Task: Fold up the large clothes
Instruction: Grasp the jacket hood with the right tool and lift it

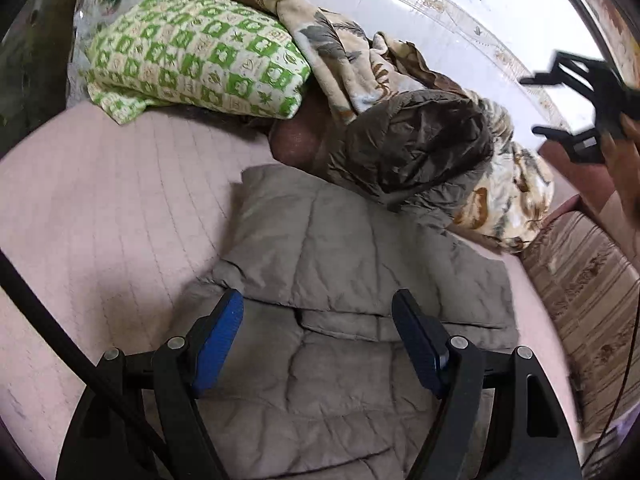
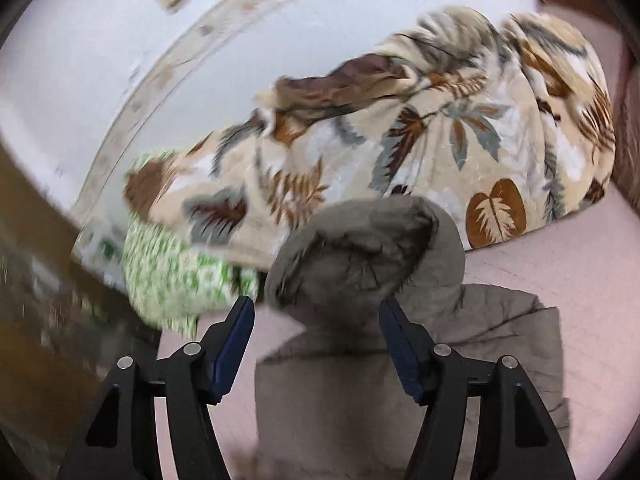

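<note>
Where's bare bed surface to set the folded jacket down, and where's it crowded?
Free: the pink bedspread left of the grey quilted jacket, below the green patterned pillow. A smaller strip shows right of the jacket's hood, under the leaf-print blanket. Crowded: the wall side, where pillow, blanket and hood pile together. Both the left gripper and right gripper are open.

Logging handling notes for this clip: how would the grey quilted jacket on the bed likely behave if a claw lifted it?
The grey quilted jacket looks puffy and creased, so probably floppy and light for its bulk. Its hood would likely flop loose.
</note>
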Demonstrator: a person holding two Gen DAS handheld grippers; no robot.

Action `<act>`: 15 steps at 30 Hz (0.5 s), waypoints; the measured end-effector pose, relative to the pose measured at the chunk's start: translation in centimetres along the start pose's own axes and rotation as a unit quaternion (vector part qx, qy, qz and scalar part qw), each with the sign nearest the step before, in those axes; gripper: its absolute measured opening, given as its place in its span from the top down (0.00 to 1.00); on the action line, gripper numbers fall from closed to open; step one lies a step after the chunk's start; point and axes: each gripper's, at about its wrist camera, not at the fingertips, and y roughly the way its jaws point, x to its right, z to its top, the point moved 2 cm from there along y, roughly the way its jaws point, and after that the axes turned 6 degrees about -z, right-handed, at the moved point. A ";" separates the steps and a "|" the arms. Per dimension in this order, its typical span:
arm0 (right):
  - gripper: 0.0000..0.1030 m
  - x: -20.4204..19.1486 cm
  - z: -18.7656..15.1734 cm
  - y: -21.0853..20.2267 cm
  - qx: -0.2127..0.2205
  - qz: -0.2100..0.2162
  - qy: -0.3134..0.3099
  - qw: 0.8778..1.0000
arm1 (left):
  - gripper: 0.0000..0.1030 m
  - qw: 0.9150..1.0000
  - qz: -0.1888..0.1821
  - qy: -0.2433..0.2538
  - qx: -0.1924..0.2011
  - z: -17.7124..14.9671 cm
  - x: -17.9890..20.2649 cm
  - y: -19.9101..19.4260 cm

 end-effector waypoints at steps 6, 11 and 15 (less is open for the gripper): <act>0.33 -0.5 2.6 3.7 -0.007 -0.029 0.028 0.999 | 0.26 1.000 0.015 0.016 0.013 0.5 0.5 -0.5; 0.29 1.9 4.2 6.2 -0.021 -0.031 0.103 0.994 | 0.26 0.999 0.028 0.014 0.022 1.2 0.0 -0.5; 0.29 4.3 5.0 7.6 -0.018 -0.018 0.171 0.985 | 0.26 0.999 0.034 0.004 0.020 1.1 -0.5 -0.1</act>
